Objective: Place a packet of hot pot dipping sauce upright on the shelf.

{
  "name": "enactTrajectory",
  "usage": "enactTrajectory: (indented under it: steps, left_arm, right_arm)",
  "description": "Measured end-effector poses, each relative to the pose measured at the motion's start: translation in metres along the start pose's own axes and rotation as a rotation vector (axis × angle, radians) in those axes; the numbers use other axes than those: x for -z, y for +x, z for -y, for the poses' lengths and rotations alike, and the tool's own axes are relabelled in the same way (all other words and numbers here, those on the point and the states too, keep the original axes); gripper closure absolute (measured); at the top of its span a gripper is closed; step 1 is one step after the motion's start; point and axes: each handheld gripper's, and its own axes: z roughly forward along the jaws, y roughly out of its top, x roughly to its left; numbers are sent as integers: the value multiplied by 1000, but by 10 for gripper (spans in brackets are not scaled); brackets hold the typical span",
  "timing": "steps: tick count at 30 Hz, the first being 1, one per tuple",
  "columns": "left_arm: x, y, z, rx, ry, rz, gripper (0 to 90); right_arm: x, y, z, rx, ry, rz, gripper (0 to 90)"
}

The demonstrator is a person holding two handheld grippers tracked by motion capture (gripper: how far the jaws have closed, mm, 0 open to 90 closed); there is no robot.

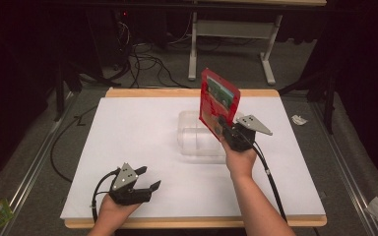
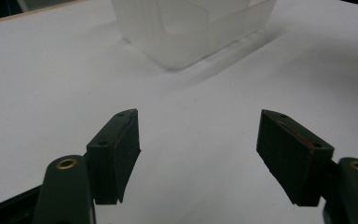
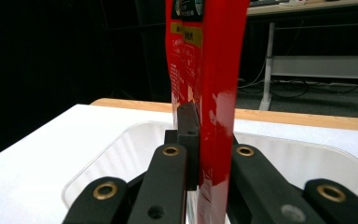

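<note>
The red packet (image 1: 218, 103) was cut off at the top of the right claw view, its print too blurred to read. The right claw (image 1: 222, 126) was clamped on the packet's lower edge and held it upright above the clear plastic container (image 1: 197, 137) on the white desk (image 1: 138, 142). The left claw (image 1: 145, 179) sat low near the desk's front edge, jaws spread wide around nothing, well apart from the container.

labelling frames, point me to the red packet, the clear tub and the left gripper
red packet (image 1: 218, 101), high view, its front face
clear tub (image 2: 186, 32), left gripper view, near wall
left gripper (image 1: 146, 178), high view, between its jaw tips
</note>
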Motion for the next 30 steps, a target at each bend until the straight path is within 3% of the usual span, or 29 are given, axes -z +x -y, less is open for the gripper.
enactTrajectory:
  steps: [14,30]
  left_arm:
    - [0,0,1,0,5,1,306]
    - [-1,0,1,-1,12,7,307]
  right_arm:
    - [-16,2,5,-21,5,41,895]
    - [-23,11,9,-46,16,34,895]
